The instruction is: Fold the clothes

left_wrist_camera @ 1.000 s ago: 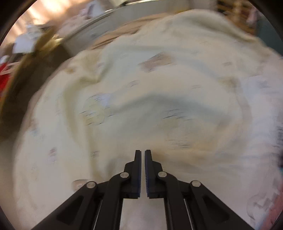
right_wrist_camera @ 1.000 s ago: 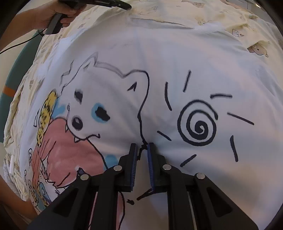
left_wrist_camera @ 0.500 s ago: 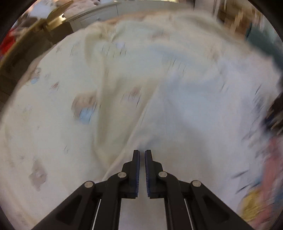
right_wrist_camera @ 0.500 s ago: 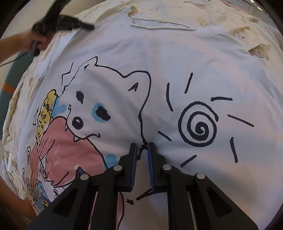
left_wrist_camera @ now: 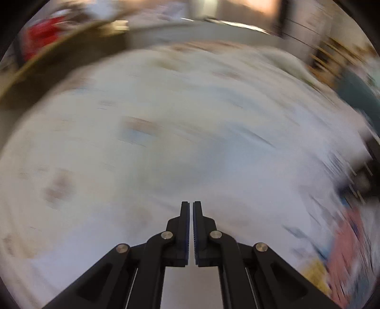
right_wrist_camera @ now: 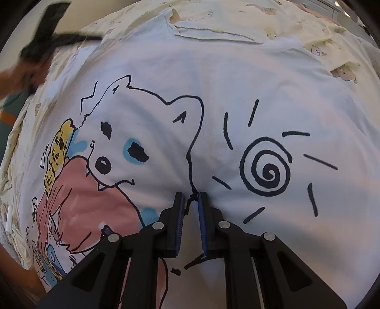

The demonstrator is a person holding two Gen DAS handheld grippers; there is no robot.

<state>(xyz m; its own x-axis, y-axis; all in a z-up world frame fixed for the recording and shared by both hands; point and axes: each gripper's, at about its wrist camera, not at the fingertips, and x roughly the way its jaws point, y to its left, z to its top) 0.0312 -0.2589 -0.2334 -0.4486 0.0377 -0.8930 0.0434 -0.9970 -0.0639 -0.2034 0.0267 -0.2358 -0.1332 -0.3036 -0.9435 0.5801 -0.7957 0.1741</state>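
Note:
A white t-shirt with a cartoon bear and a black spiral lies spread flat, print up, on a cream patterned bedsheet. My right gripper rests low on the shirt's middle, with a small pinch of fabric between its nearly closed fingers. The left gripper shows as a dark blur at the upper left of the right wrist view, held by a hand beyond the shirt's left sleeve. The left wrist view is heavily motion-blurred. There the left gripper is shut and empty above the pale cloth; the pink print is at the right.
The bed's far edge and blurred furniture lie beyond the sheet, with something red at the upper left. A teal object sits at the right there. A teal and orange object borders the bed's left side.
The left gripper has swept quickly across the bed, from over the bare sheet toward the shirt's sleeve side, staying shut. The right gripper and the shirt have not moved.

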